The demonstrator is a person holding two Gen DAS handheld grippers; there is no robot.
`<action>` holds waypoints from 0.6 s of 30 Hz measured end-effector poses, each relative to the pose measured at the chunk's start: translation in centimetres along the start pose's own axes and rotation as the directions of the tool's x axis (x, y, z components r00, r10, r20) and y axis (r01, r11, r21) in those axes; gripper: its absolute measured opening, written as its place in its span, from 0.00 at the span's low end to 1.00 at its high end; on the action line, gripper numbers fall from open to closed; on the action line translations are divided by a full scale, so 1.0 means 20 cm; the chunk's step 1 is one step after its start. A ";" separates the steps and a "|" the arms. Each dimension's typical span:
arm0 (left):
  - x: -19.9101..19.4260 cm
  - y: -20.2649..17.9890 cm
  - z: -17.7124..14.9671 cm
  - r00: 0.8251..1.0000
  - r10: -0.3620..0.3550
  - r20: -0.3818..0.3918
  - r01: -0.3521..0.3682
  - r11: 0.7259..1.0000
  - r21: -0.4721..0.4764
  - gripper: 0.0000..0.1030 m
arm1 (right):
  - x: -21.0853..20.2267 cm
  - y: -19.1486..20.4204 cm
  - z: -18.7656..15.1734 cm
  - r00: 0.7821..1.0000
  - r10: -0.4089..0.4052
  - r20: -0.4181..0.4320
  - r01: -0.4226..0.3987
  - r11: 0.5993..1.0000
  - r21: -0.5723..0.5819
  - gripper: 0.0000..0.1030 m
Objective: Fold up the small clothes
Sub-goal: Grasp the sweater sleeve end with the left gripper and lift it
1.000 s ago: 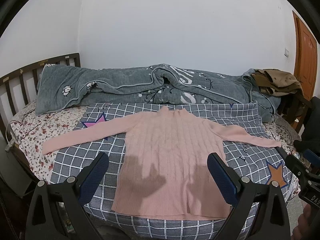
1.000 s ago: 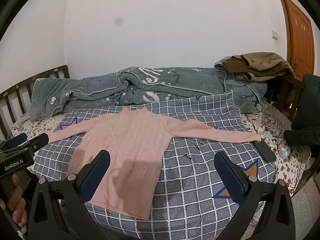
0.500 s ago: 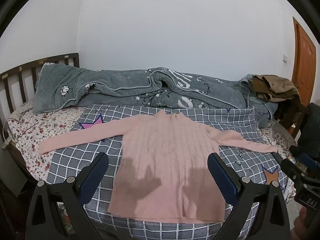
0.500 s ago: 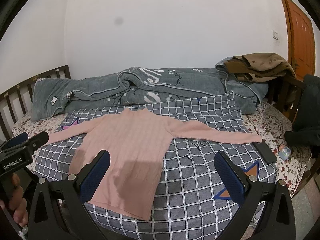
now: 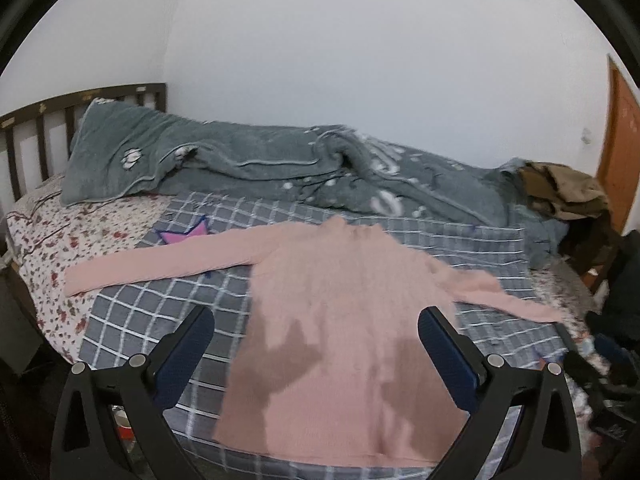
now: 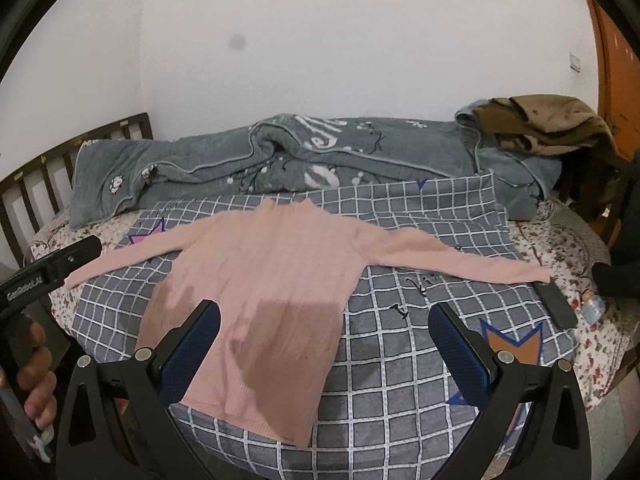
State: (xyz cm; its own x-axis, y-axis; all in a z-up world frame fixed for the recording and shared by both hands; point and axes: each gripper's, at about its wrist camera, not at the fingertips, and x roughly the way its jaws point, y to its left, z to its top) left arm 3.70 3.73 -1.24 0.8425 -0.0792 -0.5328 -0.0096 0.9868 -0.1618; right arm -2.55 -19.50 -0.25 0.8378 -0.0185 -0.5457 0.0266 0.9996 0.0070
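Observation:
A pink knit sweater [image 5: 344, 320] [image 6: 264, 280] lies flat on a grey checked blanket [image 5: 168, 312] [image 6: 400, 344], both sleeves stretched out sideways. My left gripper [image 5: 316, 332] hovers open above the sweater's lower body, nothing between its blue pads. In the right wrist view my right gripper [image 6: 324, 328] is open too, above the sweater's right hem and the blanket beside it. The left gripper's body [image 6: 48, 272] shows at that view's left edge, held by a hand [image 6: 32, 376].
A rumpled grey quilt [image 6: 304, 160] runs along the wall side of the bed. Brown clothes [image 6: 548, 124] are piled at the far right. A dark phone-like slab [image 6: 554, 308] lies by the right sleeve end. A wooden headboard [image 5: 40, 128] stands left, an orange door [image 6: 616, 60] right.
The left wrist view has swung left and tilted, now blurred with motion. The right gripper has edged a little closer to the sweater. Both stay open; the sweater has not moved.

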 end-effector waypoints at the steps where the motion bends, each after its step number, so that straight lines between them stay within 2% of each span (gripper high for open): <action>1: 0.05 0.05 -0.01 1.000 0.020 -0.008 -0.020 1.000 -0.012 1.00 | 0.02 0.00 -0.01 1.000 0.003 -0.001 -0.003 1.000 -0.004 0.99; 6: 0.25 0.37 -0.05 0.994 0.092 -0.056 -0.098 0.988 -0.117 0.99 | 0.19 0.04 -0.05 1.000 -0.006 -0.001 0.006 0.999 -0.040 0.99; 9: 0.37 0.63 -0.08 0.990 0.107 -0.092 -0.125 0.965 -0.230 0.97 | 0.31 0.05 -0.06 1.000 -0.016 0.017 0.017 0.999 -0.043 0.99; 13: 0.52 1.00 -0.13 0.986 0.105 -0.129 -0.147 0.915 -0.376 0.97 | 0.48 0.08 -0.06 1.000 -0.008 0.003 0.008 0.999 -0.047 0.97; 18: 0.67 1.35 -0.18 0.981 0.122 -0.148 -0.180 0.850 -0.496 0.95 | 0.68 0.11 -0.05 0.999 0.006 -0.051 -0.008 0.999 -0.033 0.95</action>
State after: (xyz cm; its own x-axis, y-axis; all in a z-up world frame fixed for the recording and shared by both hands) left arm 12.83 28.86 -15.76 0.7459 0.0219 -0.6656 -0.4271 0.7826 -0.4529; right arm 8.37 -17.62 -8.59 0.8093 -0.0112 -0.5873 0.0018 0.9999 -0.0167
